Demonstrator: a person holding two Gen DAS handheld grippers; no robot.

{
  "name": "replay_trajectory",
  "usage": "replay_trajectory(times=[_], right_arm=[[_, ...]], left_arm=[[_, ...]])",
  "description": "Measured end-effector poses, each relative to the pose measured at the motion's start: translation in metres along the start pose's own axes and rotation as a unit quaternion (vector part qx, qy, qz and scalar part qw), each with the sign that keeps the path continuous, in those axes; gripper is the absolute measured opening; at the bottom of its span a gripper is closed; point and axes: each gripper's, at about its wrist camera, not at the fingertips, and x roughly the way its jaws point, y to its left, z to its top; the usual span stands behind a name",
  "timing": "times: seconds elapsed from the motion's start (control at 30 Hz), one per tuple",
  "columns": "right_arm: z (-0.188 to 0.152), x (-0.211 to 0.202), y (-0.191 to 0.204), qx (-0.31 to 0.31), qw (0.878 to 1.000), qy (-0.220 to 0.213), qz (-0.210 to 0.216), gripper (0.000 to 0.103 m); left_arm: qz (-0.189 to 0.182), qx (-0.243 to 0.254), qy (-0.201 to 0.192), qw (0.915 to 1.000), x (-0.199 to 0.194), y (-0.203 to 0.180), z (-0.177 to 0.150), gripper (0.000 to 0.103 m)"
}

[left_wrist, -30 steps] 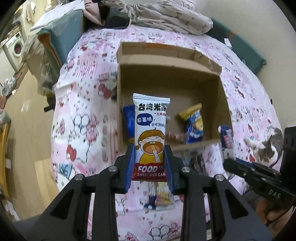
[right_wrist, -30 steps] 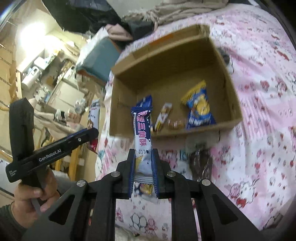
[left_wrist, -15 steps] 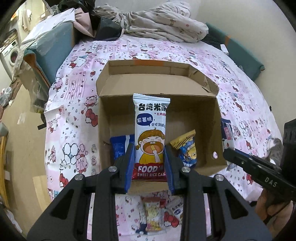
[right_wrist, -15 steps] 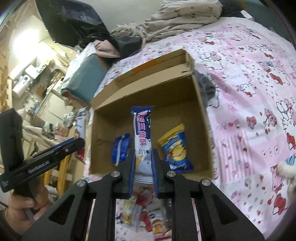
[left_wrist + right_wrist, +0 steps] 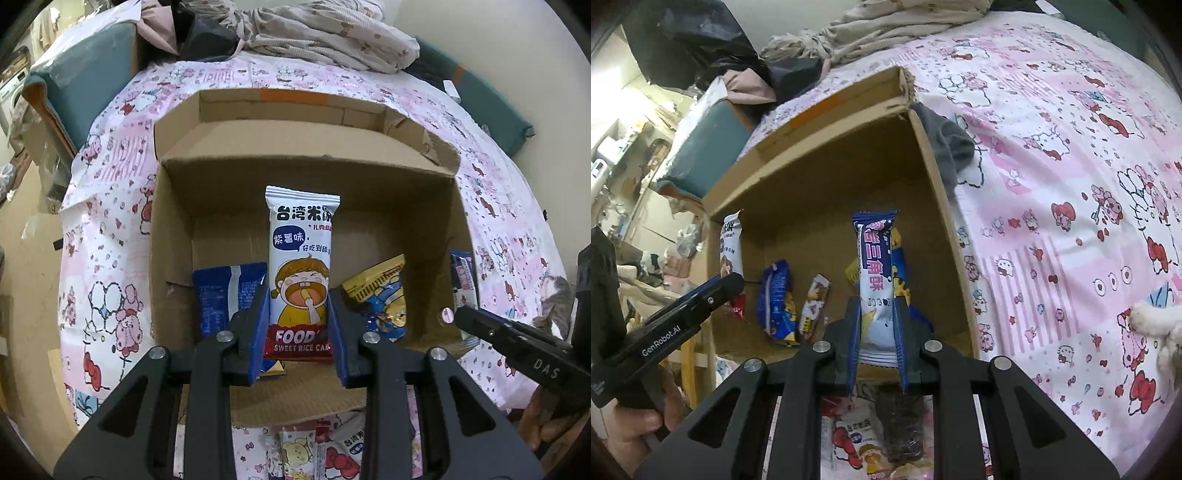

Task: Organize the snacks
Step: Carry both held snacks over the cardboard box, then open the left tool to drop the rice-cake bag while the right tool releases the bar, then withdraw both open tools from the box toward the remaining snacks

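We hold a white rice-cake packet (image 5: 301,273) pinched in our left gripper (image 5: 298,328) and a blue-topped snack packet (image 5: 875,280) pinched in our right gripper (image 5: 876,339), both over the open brown cardboard box (image 5: 173,229) with a blue bag (image 5: 221,295) and a yellow bag (image 5: 380,295) partly hidden inside.

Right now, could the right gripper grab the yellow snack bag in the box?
Probably not: the right gripper is shut on a blue wafer pack. The yellow bag lies open to reach in the box once that is dropped.
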Motion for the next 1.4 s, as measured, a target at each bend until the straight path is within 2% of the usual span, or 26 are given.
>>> replay_trajectory(times=[0.27, 0.5, 0.63, 0.7, 0.77, 0.83, 0.87, 0.9, 0.97, 1.13, 1.27, 1.4], right_arm=[[-0.003, 0.015, -0.003, 0.012, 1.000, 0.025, -0.010, 0.018], [-0.004, 0.015, 0.001, 0.006, 1.000, 0.020, 0.002, 0.021], [-0.002, 0.015, -0.004, 0.027, 0.999, 0.020, 0.005, 0.021], [-0.001, 0.014, -0.004, 0.030, 0.999, 0.019, 0.009, 0.022], [-0.001, 0.012, -0.001, 0.024, 1.000, 0.014, 0.006, 0.023], [-0.002, 0.011, 0.001, 0.021, 1.000, 0.012, 0.013, 0.029], [-0.002, 0.010, 0.001, 0.021, 1.000, 0.009, 0.017, 0.038], [-0.002, 0.008, 0.002, 0.020, 1.000, 0.005, 0.019, 0.057], [-0.001, 0.003, 0.004, 0.018, 1.000, -0.011, 0.021, 0.076], [0.001, -0.001, 0.005, 0.016, 0.999, -0.019, 0.025, 0.081], [0.001, -0.005, 0.009, 0.014, 0.999, -0.023, 0.028, 0.084], [-0.002, -0.011, 0.010, 0.014, 0.999, -0.029, 0.032, 0.087]], left_arm=[[-0.002, -0.010, 0.009, 0.9999, 0.014, 0.006, -0.005, 0.027], [-0.005, -0.005, 0.009, 0.9999, 0.011, 0.002, -0.004, 0.027], [-0.001, -0.003, 0.003, 1.0000, 0.007, 0.003, -0.004, 0.028], [0.003, -0.002, 0.001, 1.0000, 0.005, 0.003, -0.003, 0.038], [0.007, -0.003, -0.009, 0.9999, 0.000, 0.002, -0.003, 0.058], [0.007, -0.006, -0.022, 0.9997, -0.006, 0.003, -0.003, 0.068], [0.006, -0.007, -0.027, 0.9996, -0.007, 0.003, -0.002, 0.071], [0.006, -0.009, -0.033, 0.9994, -0.010, 0.004, -0.001, 0.071], [0.008, -0.011, -0.041, 0.9991, -0.015, 0.004, -0.001, 0.071], [0.018, -0.018, -0.050, 0.9984, -0.022, 0.007, -0.001, 0.072], [-0.002, -0.032, -0.054, 0.9980, -0.028, 0.011, -0.004, 0.072], [-0.001, -0.031, -0.064, 0.9974, -0.037, 0.012, -0.007, 0.071]])
